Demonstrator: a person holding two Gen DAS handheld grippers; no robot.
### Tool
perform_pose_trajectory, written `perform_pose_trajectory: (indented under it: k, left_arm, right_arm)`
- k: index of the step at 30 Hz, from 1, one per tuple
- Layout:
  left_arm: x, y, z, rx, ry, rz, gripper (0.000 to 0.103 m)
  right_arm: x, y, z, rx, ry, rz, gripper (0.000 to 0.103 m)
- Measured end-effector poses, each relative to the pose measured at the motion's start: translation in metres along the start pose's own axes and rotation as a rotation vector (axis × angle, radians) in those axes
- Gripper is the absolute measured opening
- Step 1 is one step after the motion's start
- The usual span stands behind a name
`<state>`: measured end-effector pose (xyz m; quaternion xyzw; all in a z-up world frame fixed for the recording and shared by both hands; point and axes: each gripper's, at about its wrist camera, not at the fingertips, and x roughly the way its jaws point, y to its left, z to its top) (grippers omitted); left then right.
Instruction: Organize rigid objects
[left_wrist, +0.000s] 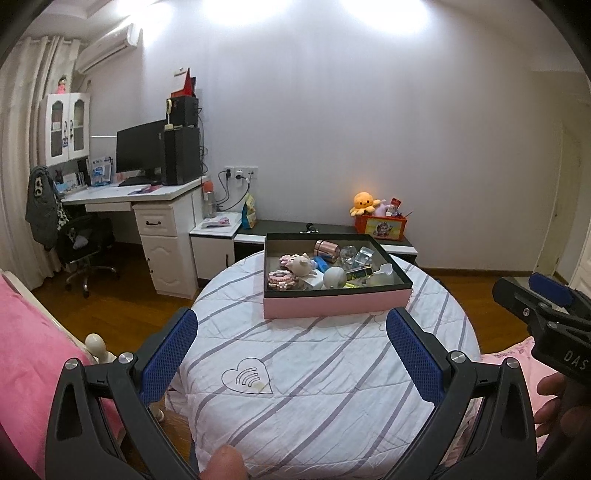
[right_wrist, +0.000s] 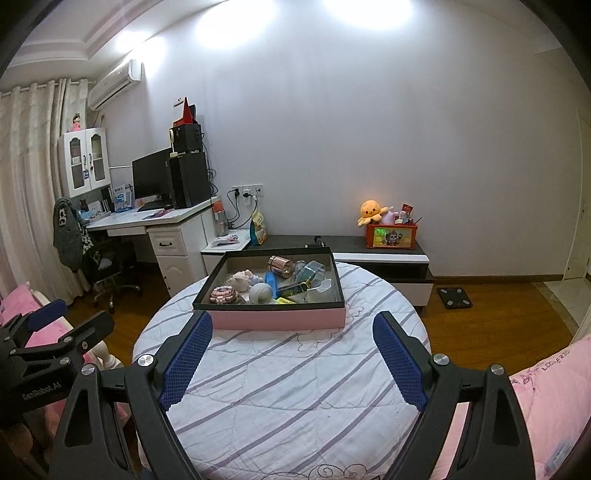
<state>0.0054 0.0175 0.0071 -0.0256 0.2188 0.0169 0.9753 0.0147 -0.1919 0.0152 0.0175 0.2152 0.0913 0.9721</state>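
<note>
Both the left gripper (left_wrist: 291, 354) and right gripper (right_wrist: 291, 354) hover spread and empty above the striped bench (right_wrist: 295, 387); every small item sits jumbled in the pink box (left_wrist: 336, 304), which fits either sorting's start or end

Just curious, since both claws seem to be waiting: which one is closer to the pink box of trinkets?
Hard to call; perhaps the right. The right gripper and left gripper both hang open above the striped table cover, short of the pink box, neither touching it.
</note>
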Motion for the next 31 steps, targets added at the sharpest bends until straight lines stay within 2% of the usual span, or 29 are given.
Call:
perform_pose_trajectory:
  k: [6,13,31]
  left_arm:
    - [-0.001,-0.007,-0.002,0.029,-0.012,0.029,0.103]
    - [0.001,-0.006,-0.003,0.013,-0.007,-0.002,0.103]
    - [-0.001,0.001,-0.003,-0.018,-0.019,0.002,0.103]
  right_arm:
    - [0.002,-0.002,0.000,0.008,0.000,-0.003,0.090]
    - [0.003,-0.003,-0.002,0.010,0.003,-0.007,0.090]
    - [0.011,-0.005,-0.005,0.011,0.019,-0.005,0.090]
